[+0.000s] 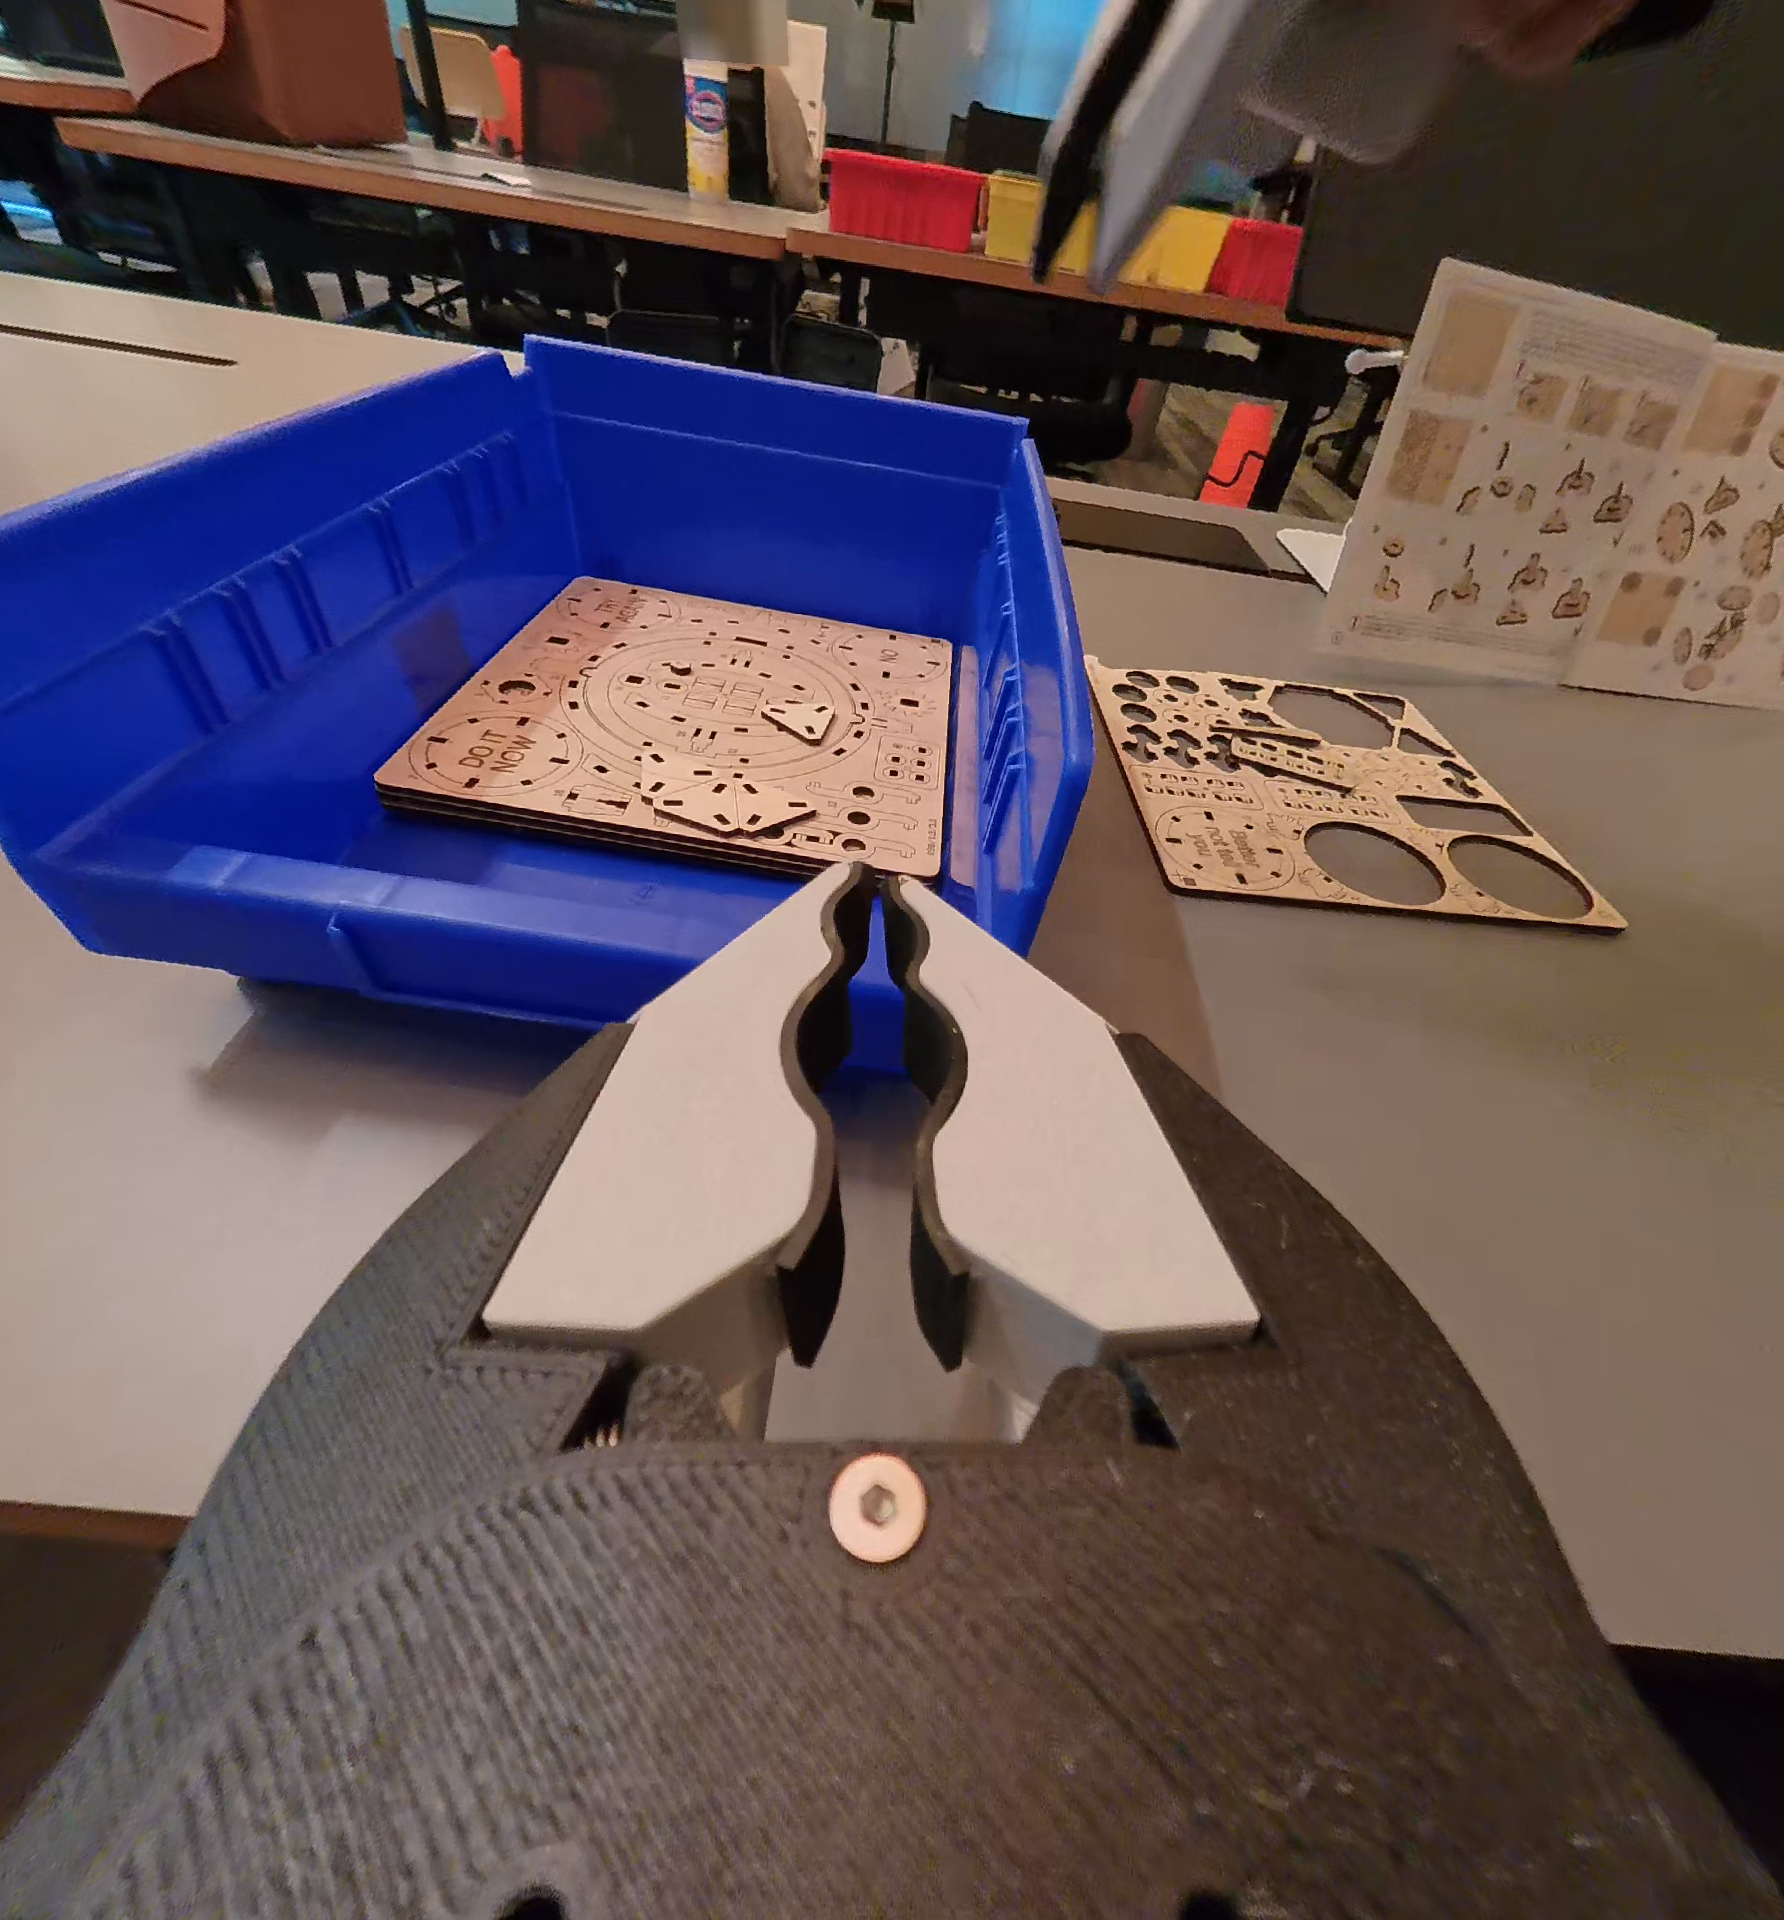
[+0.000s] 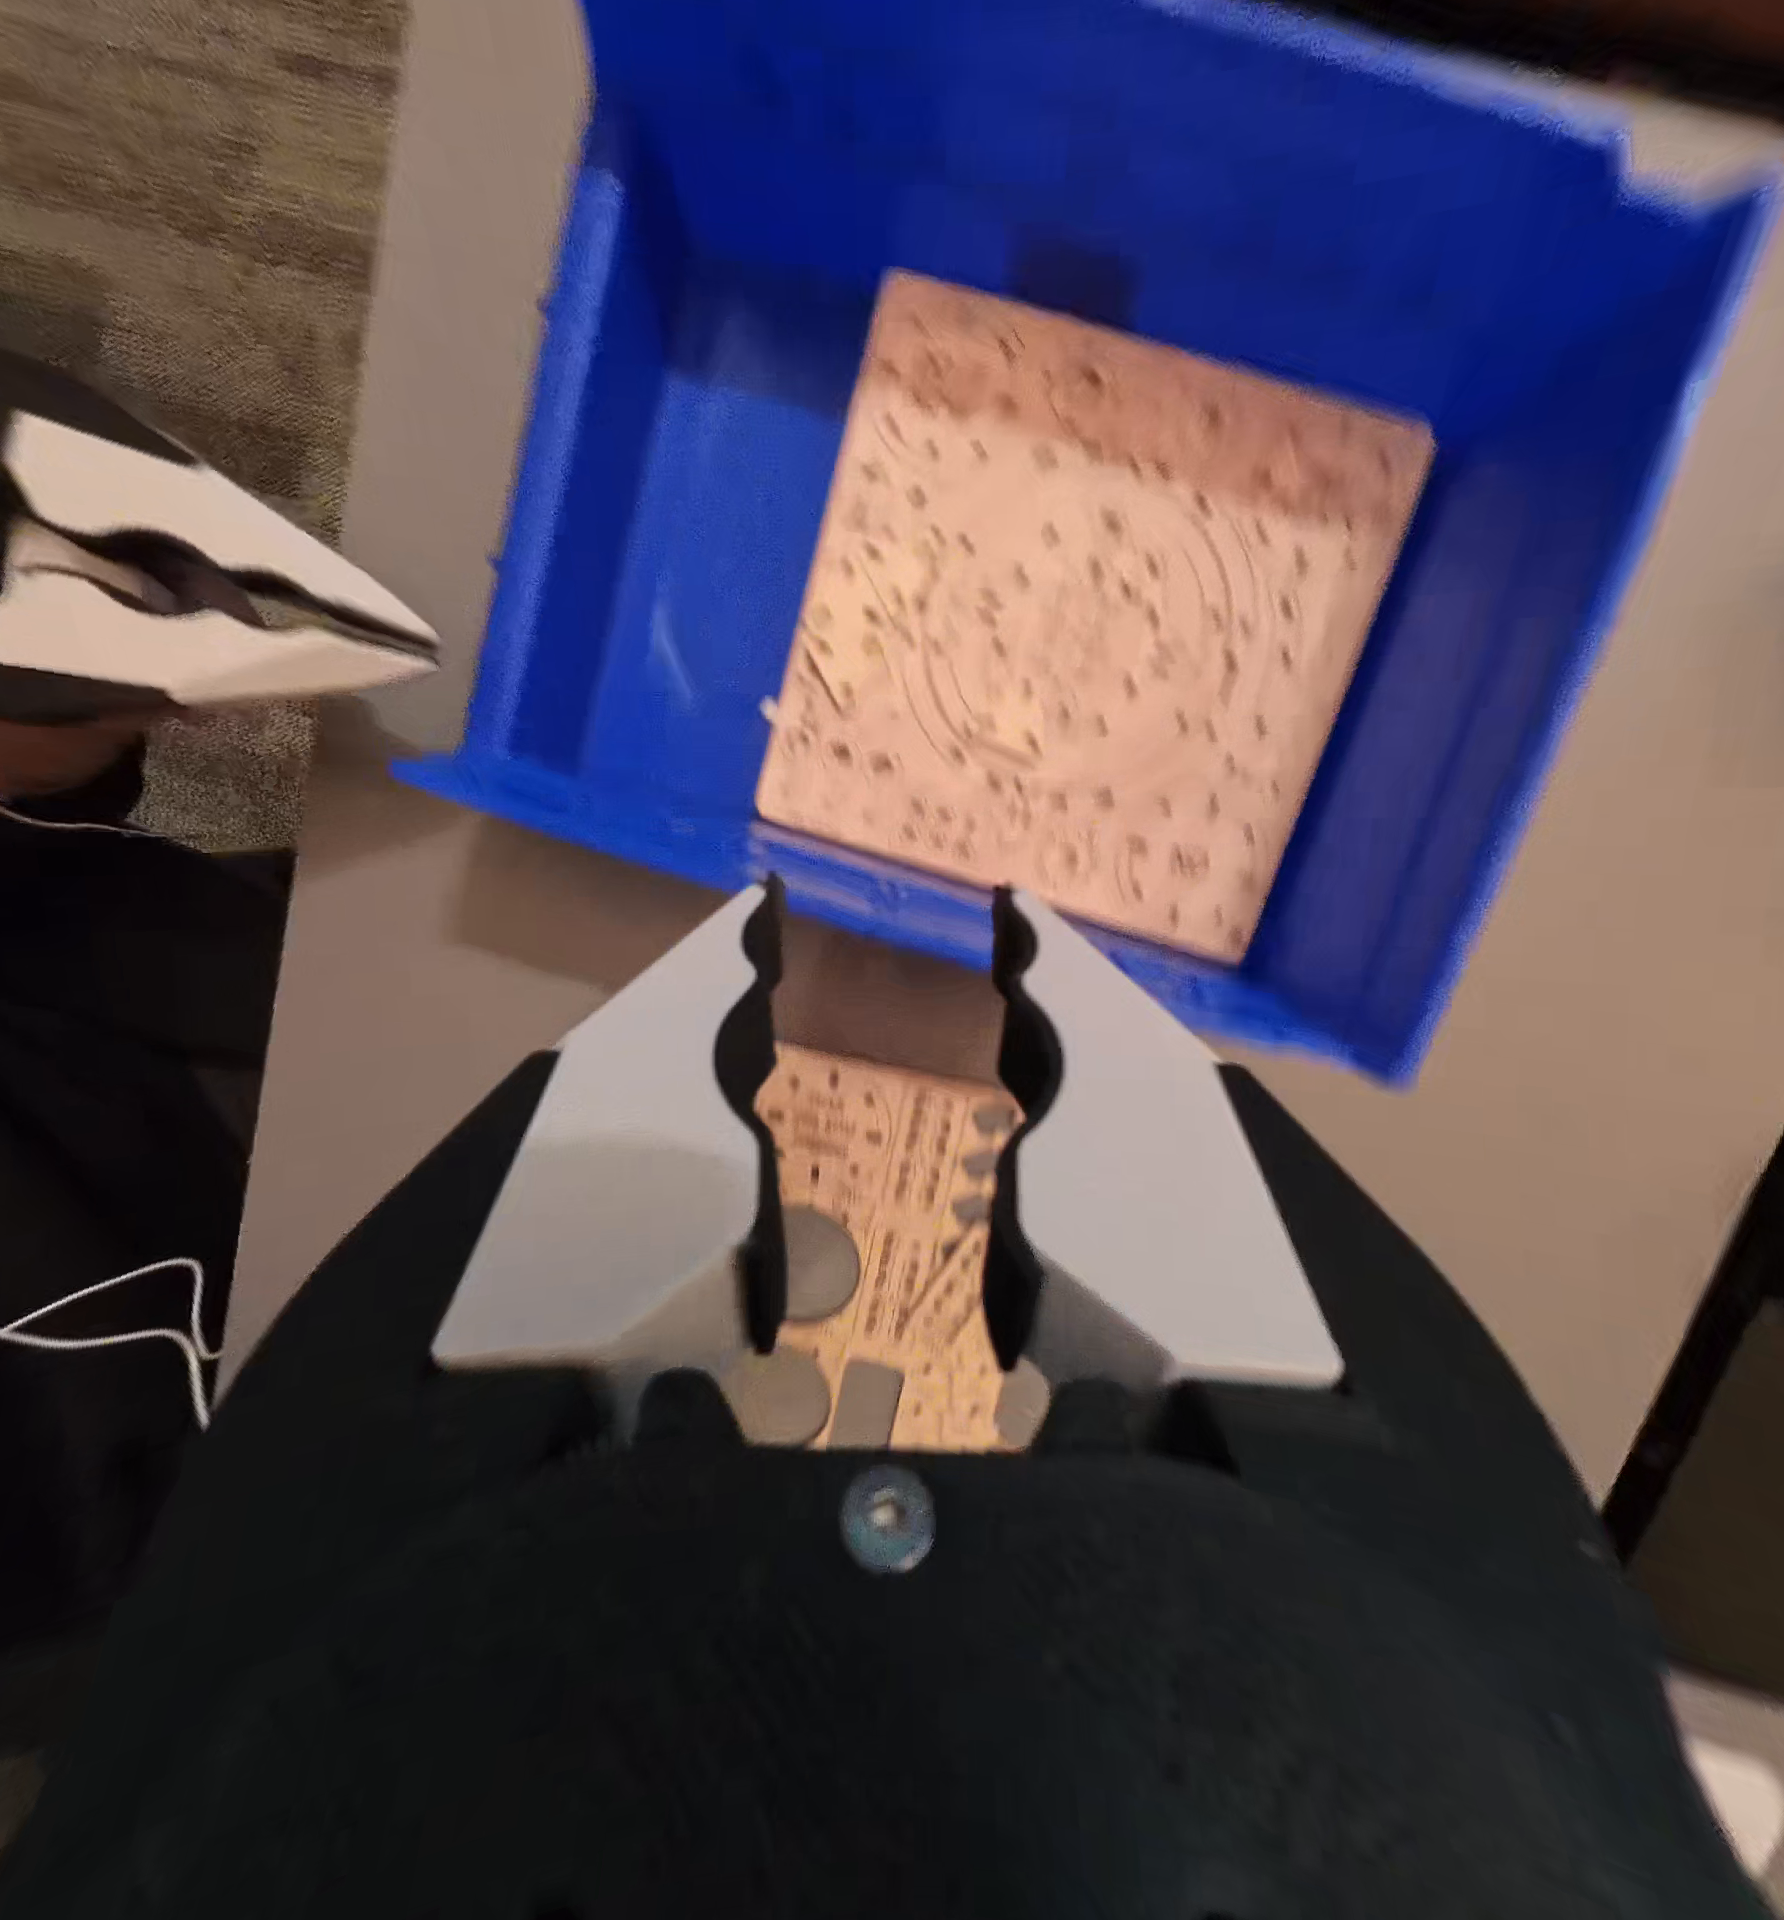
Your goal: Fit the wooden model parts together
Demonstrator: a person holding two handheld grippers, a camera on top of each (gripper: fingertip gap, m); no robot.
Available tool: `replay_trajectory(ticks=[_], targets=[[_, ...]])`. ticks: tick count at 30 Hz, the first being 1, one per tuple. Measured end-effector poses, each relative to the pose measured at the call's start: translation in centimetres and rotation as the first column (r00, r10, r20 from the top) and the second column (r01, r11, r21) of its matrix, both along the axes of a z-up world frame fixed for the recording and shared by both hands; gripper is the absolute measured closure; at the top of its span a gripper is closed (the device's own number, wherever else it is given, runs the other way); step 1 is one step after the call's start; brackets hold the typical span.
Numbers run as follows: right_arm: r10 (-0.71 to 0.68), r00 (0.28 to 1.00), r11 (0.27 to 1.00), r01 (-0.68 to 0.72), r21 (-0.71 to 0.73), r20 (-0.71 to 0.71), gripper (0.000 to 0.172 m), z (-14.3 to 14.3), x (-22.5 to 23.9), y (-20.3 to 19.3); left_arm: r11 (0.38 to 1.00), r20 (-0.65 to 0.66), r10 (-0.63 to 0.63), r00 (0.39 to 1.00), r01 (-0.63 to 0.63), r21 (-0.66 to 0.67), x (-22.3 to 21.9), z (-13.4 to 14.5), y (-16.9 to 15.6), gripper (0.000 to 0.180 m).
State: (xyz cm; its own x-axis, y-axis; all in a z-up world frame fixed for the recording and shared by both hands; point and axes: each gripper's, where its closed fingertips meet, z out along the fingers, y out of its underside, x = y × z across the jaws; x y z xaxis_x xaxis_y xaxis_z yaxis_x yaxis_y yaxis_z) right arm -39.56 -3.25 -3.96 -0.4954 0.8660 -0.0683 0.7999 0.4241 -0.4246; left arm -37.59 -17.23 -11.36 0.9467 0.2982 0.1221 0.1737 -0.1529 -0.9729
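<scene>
Left gripper (image 1: 872,883) we saw closed, bare, bin (image 1: 244,665) at 12 o'clock; right gripper (image 2: 883,904) parted, gripping nothing.

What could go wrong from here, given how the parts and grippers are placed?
The small cut-out pieces lie loose atop the sheet stack in the blue bin; a jolt could scatter them. The right gripper, open above the punched sheet beside the bin, could snag its thin webs.

A shared workshop or makerspace: rows of long worktops (image 1: 431,177) across the upper frame, red and yellow bins (image 1: 903,197), laser-cut wooden sheets (image 1: 1355,800)
</scene>
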Motion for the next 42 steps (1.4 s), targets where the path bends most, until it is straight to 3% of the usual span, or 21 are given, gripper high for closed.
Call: replay_trajectory(ticks=[2, 10, 15, 21, 27, 31, 37, 42], targets=[[0.084, 0.996, 0.996, -0.084, 0.020, 0.019, 0.138, -1.3, -1.7, -2.3, 1.000, -0.006, 0.004, 1.000, -0.004, -0.008, 0.0, -0.1, 0.0, 0.180], [0.282, 0.899, 0.928, -0.344, 0.143, 0.334, 0.104, -12.3, -4.6, -5.6, 0.999, -0.017, 0.033, 0.999, -0.033, -0.022, -0.9, -0.5, -0.4, 0.180], [0.420, 0.866, 0.859, -0.476, 0.191, 0.270, 0.108, -13.6, -6.1, -6.4, 0.999, 0.010, 0.026, 1.000, -0.026, -0.022, -1.2, -1.1, -0.3, 0.180], [0.364, 0.881, 0.875, -0.434, 0.214, 0.301, 0.115, -14.3, -6.3, -5.6, 1.000, 0.015, 0.009, 1.000, -0.009, -0.009, -1.0, -1.0, -0.2, 0.180], [0.358, 0.896, 0.883, -0.417, 0.214, 0.264, 0.141, -13.9, -6.7, -5.4, 1.000, 0.011, 0.008, 1.000, -0.008, -0.003, -0.9, -0.8, -0.2, 0.180], [0.380, 0.909, 0.888, -0.410, 0.208, 0.170, 0.170, -11.3, -7.0, -5.4, 1.000, 0.014, 0.006, 1.000, -0.006, -0.001, -0.9, -0.8, -0.2, 0.180], [0.315, 0.949, 0.924, -0.307, 0.228, -0.003, 0.171, -5.6, -6.6, -3.4, 1.000, 0.020, 0.001, 1.000, -0.001, 0.000, -0.8, -0.8, -0.2, 0.180], [0.217, 0.968, 0.956, -0.184, 0.227, -0.128, 0.171, -1.1, -2.3, -0.9, 1.000, 0.016, 0.006, 1.000, -0.006, 0.005, -0.9, -0.6, -0.4, 0.179]])
